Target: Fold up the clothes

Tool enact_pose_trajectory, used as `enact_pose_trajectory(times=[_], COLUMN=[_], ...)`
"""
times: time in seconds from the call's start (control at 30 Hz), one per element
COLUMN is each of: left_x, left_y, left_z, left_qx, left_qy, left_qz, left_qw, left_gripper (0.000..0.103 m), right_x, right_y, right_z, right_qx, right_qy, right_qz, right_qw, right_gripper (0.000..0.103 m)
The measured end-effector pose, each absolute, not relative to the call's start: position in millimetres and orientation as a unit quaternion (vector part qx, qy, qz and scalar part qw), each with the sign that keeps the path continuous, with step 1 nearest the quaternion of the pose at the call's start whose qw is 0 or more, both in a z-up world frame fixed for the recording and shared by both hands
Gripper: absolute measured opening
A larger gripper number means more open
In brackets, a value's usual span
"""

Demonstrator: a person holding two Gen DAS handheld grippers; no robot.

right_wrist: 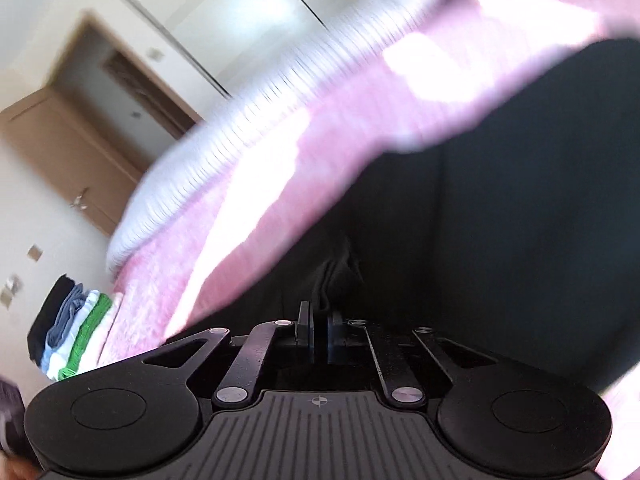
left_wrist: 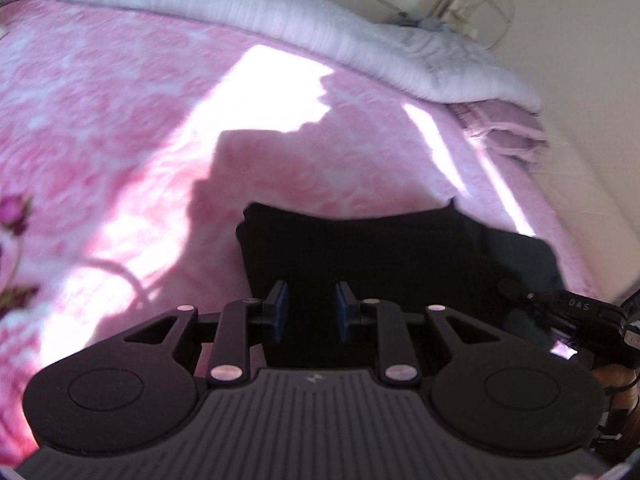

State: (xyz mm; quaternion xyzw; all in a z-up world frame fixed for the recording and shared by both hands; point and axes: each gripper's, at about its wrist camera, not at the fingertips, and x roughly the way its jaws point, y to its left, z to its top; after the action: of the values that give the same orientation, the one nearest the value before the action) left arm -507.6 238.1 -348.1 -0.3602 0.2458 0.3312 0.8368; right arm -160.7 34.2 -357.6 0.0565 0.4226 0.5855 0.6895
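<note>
A black garment [left_wrist: 360, 252] lies folded into a block on the pink floral blanket [left_wrist: 100, 112]. My left gripper [left_wrist: 310, 312] hovers over its near edge. Its blue pads [left_wrist: 280, 312] stand apart with their inner faces bare, so it is open. In the right wrist view the same black garment [right_wrist: 500, 220] fills the right half. My right gripper [right_wrist: 320, 340] is shut, its pads almost together. A raised fold of the black cloth [right_wrist: 336, 276] runs out from between its tips.
A grey ribbed blanket [left_wrist: 280, 12] is bunched along the bed's far side, against a cream wall [left_wrist: 580, 80]. A stack of folded clothes [right_wrist: 72, 336] sits at the bed's end, near a brown door [right_wrist: 60, 152]. Part of the other tool's black body [left_wrist: 576, 312] shows at the right edge.
</note>
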Motion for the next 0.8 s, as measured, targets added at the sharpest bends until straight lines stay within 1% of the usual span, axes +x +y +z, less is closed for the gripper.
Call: enact_pose_trajectory(times=[0.1, 0.23, 0.3, 0.4, 0.43, 0.47, 0.5, 0.53, 0.57, 0.6, 0.63, 0.67, 0.7, 0.8], left_x=[-483.8, -437.8, -412.9, -381.6, -374.3, -371.5, -369.3, -367.2, -367.2, -368.1, -369.2, -370.3, -370.7, -369.3], left_y=[240.9, 239.2, 236.4, 232.7, 231.9, 231.4, 230.9, 230.4, 231.2, 232.1, 233.0, 233.8, 234.4, 235.9], left_z=[-335.4, -331.2, -338.4, -355.0, -360.9, -365.1, -369.1, -373.1, -375.4, -376.2, -376.8, -377.5, -376.3, -370.8], left_qx=[-0.344, -0.322, -0.314, -0.307, -0.306, -0.306, -0.306, -0.306, -0.309, -0.309, -0.310, -0.310, -0.310, -0.313], left_qy=[0.241, 0.254, 0.270, 0.301, 0.312, 0.320, 0.326, 0.333, 0.337, 0.341, 0.344, 0.347, 0.348, 0.347], left_qz=[0.296, 0.249, 0.232, 0.224, 0.228, 0.231, 0.234, 0.237, 0.239, 0.241, 0.243, 0.244, 0.245, 0.246], left_qw=[0.858, 0.877, 0.880, 0.875, 0.870, 0.867, 0.863, 0.860, 0.857, 0.855, 0.853, 0.851, 0.850, 0.849], left_gripper=[0.020, 0.020, 0.020, 0.020, 0.020, 0.020, 0.020, 0.020, 0.020, 0.020, 0.020, 0.020, 0.020, 0.020], right_x=[-139.3, -87.4, -60.7, -25.9, -18.7, -12.0, -7.9, -8.0, -4.2, 1.0, 5.2, 6.6, 6.0, 1.1], right_y=[12.1, -20.4, -30.8, -38.1, -39.4, -45.2, -48.8, -48.1, -49.1, -51.7, -53.0, -50.6, -46.7, -34.4], right_z=[-330.5, -322.0, -333.8, -371.2, -383.2, -392.7, -400.4, -403.6, -404.7, -403.6, -402.8, -401.2, -396.5, -378.1], right_qx=[0.045, 0.053, 0.056, 0.087, 0.106, 0.131, 0.154, 0.171, 0.181, 0.184, 0.184, 0.174, 0.157, 0.100], right_qy=[0.355, 0.321, 0.333, 0.399, 0.422, 0.440, 0.454, 0.458, 0.457, 0.453, 0.449, 0.444, 0.433, 0.382], right_qz=[0.572, 0.515, 0.482, 0.446, 0.438, 0.434, 0.430, 0.427, 0.426, 0.425, 0.428, 0.438, 0.449, 0.489], right_qw=[0.738, 0.793, 0.809, 0.797, 0.787, 0.775, 0.765, 0.761, 0.760, 0.762, 0.762, 0.762, 0.766, 0.778], right_gripper=[0.004, 0.004, 0.004, 0.005, 0.006, 0.014, 0.018, 0.025, 0.029, 0.029, 0.028, 0.019, 0.004, 0.004])
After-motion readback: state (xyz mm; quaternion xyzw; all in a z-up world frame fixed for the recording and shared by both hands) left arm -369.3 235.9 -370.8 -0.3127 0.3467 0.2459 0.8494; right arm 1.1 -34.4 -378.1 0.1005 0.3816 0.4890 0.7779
